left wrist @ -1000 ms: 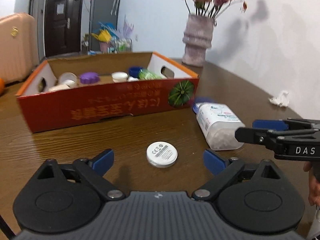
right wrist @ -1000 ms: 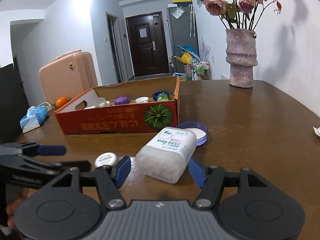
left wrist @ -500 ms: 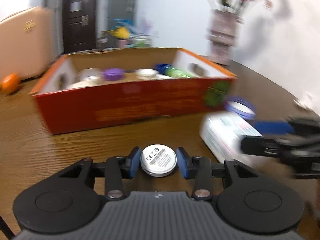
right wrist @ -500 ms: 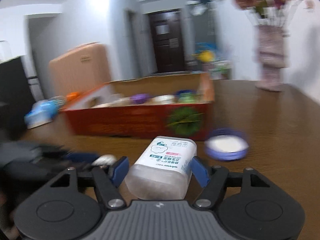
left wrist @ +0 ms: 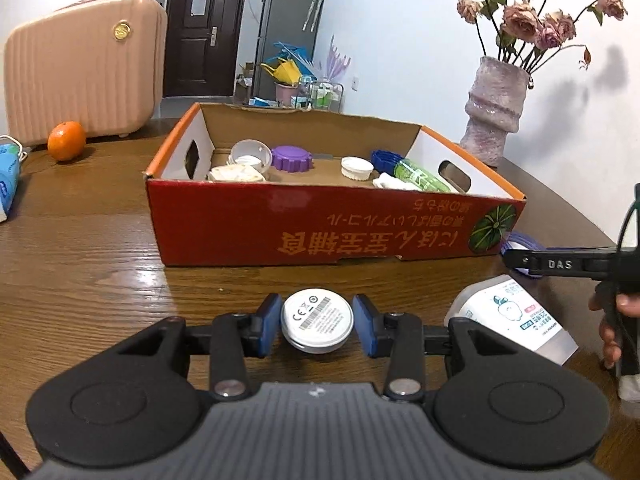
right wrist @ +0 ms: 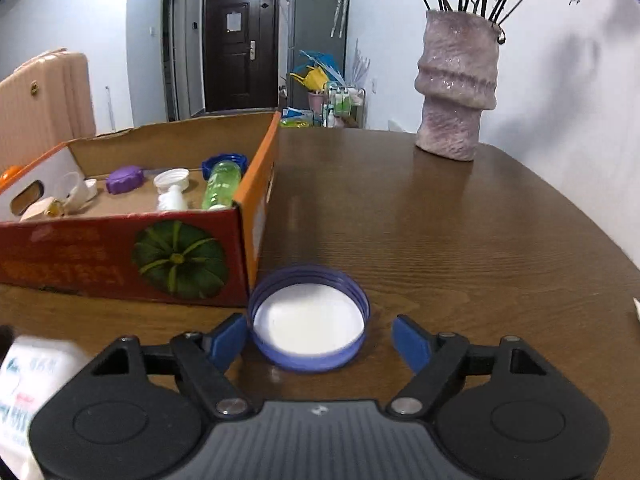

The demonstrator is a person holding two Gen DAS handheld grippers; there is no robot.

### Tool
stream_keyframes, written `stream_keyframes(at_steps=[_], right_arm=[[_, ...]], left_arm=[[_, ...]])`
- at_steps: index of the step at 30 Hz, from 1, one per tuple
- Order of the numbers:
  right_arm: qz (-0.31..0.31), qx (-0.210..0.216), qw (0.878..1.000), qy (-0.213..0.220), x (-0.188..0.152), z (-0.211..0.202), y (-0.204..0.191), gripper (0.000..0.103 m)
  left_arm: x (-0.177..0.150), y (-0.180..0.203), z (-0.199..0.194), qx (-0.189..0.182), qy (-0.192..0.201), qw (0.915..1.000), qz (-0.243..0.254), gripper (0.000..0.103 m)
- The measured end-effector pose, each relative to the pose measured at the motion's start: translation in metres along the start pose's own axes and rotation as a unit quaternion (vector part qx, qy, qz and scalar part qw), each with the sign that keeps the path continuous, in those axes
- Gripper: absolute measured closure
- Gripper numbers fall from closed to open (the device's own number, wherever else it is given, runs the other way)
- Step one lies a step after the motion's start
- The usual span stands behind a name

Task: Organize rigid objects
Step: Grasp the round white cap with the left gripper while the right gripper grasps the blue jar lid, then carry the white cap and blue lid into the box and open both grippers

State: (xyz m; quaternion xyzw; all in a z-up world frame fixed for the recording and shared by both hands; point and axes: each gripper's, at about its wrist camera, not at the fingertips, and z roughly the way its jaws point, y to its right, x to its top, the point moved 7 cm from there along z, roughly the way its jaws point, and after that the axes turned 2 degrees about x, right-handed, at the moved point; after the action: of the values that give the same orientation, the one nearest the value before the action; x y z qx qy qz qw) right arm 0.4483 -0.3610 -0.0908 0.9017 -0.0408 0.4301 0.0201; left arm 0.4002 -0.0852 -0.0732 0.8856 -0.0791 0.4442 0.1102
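My left gripper (left wrist: pixel 317 323) is shut on a white round disc (left wrist: pixel 317 325) with a barcode, held just above the wooden table in front of the red cardboard box (left wrist: pixel 332 228). My right gripper (right wrist: pixel 320 338) is open around an upturned blue lid (right wrist: pixel 309 318) on the table by the box's right corner (right wrist: pixel 244 240); its left pad touches the lid, the right pad stands apart. A white plastic bottle (left wrist: pixel 516 318) lies on its side to the right of my left gripper and shows at the lower left in the right wrist view (right wrist: pixel 28 392).
The box holds a purple lid (left wrist: pixel 292 158), white caps (left wrist: pixel 356 168), a green bottle (left wrist: pixel 420 176) and a blue lid (left wrist: pixel 386 159). A pink vase (right wrist: pixel 456 88) stands far right. An orange (left wrist: pixel 66 140), a pink suitcase (left wrist: pixel 84 72) and a tissue pack (left wrist: pixel 8 178) are at the left.
My left gripper closed on the white disc and lifted it. My right gripper left the white bottle and moved right and forward to the blue lid.
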Motion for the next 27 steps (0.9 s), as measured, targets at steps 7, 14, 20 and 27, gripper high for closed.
stream_keyframes(at_steps=[7,14,20,27], right_arm=[[0.007,0.025,1.000,0.006,-0.006,-0.018,-0.010,0.038],[0.003,0.063,0.997,0.034,-0.029,-0.096,-0.031,0.038],[-0.027,0.110,0.991,0.069,-0.050,-0.177,-0.068,0.038],[-0.061,0.133,0.982,0.121,-0.052,-0.245,-0.100,0.038]], left_arm=[[-0.006,-0.006,-0.026,-0.001,0.007,1.0000,-0.005,0.063],[-0.019,-0.007,-0.079,-0.010,0.029,0.9995,0.001,0.063],[-0.024,0.005,-0.127,-0.025,0.061,0.9977,0.017,0.063],[-0.023,0.015,-0.178,-0.033,0.102,0.9941,0.019,0.063]])
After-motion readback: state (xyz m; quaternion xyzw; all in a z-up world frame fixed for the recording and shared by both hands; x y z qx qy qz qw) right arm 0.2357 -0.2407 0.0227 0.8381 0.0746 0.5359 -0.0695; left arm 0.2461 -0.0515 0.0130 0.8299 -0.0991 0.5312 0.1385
